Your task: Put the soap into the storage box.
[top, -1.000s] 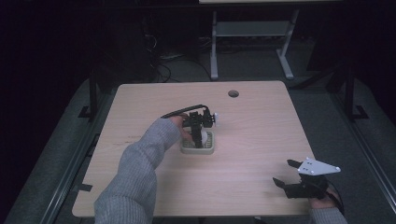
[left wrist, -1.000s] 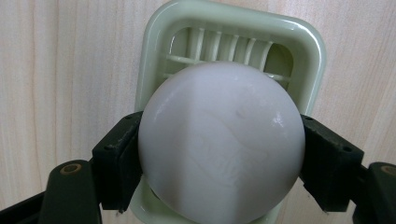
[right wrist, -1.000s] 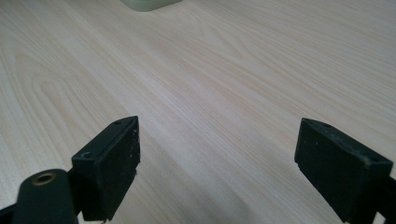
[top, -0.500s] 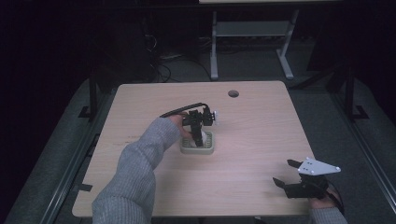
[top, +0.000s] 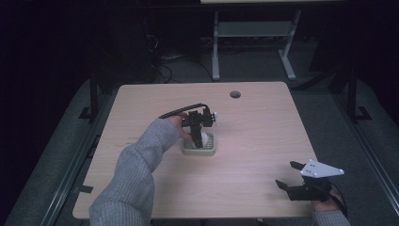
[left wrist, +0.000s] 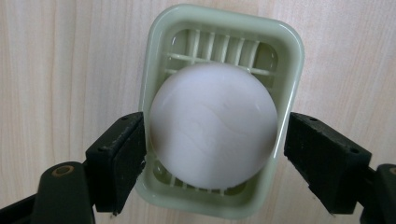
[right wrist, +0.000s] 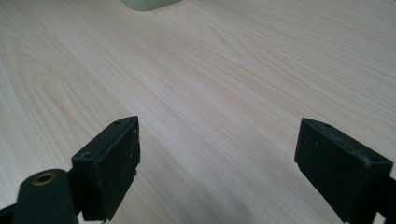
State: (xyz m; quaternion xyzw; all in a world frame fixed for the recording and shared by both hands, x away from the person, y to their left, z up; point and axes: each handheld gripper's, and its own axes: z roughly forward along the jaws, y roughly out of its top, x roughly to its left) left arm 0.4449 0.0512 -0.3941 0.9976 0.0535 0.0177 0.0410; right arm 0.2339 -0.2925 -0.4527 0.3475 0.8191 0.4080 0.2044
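Nearest the person, the right gripper (top: 288,175) sits low at the table's near right corner, held by a hand (top: 327,203) at the edge; its grey three-cornered plate (top: 322,168) points right. In the right gripper view its 2 black jaws stand wide apart with bare wood grain between them, holding nothing. The table (top: 263,141) is light wood, rectangular. Farther in, near the middle and a bit left, a grey-sleeved forearm (top: 136,174) reaches forward and the left gripper (top: 200,139) points down over a small pale green tray (top: 201,149). In the left gripper view the tray (left wrist: 159,60) has a slotted base and rounded corners, and a white ball (left wrist: 213,123) rests inside it, covering most of the slots. The 2 jaws are parted and straddle tray and ball; the left jaw touches or nearly touches the ball and tray rim, the right jaw stands just outside the tray rim, apart from the ball. No firm clamp shows. A black cable (top: 181,111) arcs from that gripper. Far side: a round hole (top: 235,94) in the tabletop, then a white desk frame (top: 249,33) on the dark floor beyond.
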